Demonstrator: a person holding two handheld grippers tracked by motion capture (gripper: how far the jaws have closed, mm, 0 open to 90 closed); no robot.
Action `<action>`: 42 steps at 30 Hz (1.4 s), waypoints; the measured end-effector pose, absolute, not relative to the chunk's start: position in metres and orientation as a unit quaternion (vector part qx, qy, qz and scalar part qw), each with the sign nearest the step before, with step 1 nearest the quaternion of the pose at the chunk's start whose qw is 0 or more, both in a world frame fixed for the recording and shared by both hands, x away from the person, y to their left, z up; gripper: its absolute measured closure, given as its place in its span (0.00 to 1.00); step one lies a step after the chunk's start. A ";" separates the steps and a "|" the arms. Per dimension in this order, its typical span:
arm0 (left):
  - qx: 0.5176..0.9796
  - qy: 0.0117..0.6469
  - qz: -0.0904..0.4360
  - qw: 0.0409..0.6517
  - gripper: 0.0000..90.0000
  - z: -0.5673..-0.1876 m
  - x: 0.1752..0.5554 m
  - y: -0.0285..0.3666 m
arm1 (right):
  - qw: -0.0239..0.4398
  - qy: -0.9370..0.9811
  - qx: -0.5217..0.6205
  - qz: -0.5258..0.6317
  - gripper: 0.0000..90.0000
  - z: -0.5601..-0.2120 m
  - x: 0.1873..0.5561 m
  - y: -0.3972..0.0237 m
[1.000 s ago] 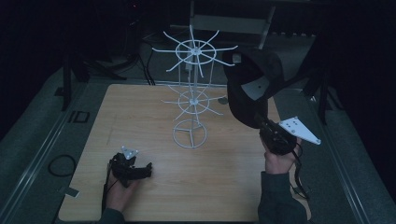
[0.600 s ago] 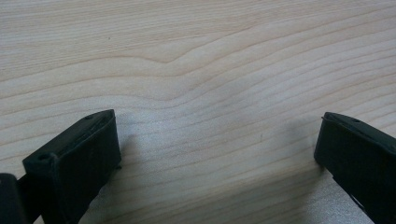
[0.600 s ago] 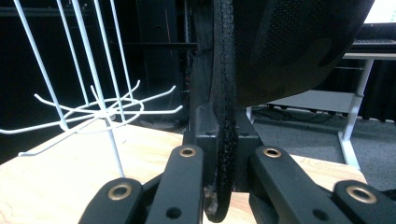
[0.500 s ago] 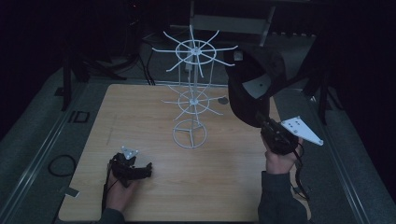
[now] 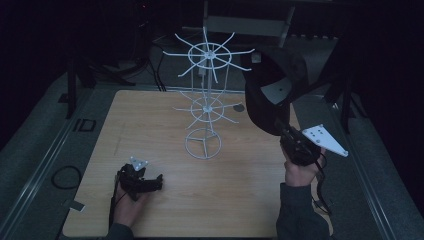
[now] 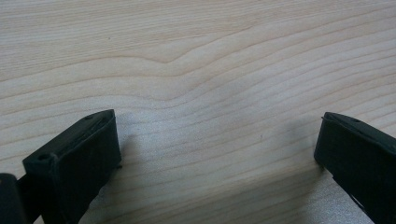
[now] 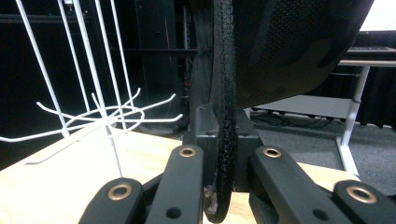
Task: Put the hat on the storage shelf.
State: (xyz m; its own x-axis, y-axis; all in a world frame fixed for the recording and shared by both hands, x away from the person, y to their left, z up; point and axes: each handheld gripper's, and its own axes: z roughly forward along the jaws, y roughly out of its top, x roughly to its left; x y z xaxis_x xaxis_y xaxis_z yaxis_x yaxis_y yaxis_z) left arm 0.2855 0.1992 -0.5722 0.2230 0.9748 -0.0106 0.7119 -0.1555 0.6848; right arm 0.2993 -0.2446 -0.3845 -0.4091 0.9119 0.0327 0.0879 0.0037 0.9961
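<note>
Right gripper (image 7: pixel 222 186) raised over the bench's right edge, jaws clamped on the strap of a dark cap (image 5: pixel 270 95) hanging beside the white wire rack (image 5: pixel 207 100). Left gripper (image 5: pixel 142 180) low near the front-left corner, jaws wide, nothing between. Pale wood bench (image 5: pixel 240 200); dark room.

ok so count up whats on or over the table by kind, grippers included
white wire rack: 1
black cap: 1
grippers, left gripper and right gripper: 2
total: 4
</note>
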 end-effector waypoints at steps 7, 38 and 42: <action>0.726 0.581 0.226 0.291 0.00 -0.572 0.285 0.199 | 0.359 0.610 0.407 0.577 0.95 -0.383 0.298 -0.244; 0.726 0.581 0.226 0.291 0.00 -0.572 0.285 0.199 | 0.375 0.618 0.379 0.578 0.95 -0.385 0.292 -0.237; 0.725 0.582 0.226 0.292 0.00 -0.572 0.285 0.199 | 0.384 0.626 0.368 0.570 0.95 -0.388 0.291 -0.232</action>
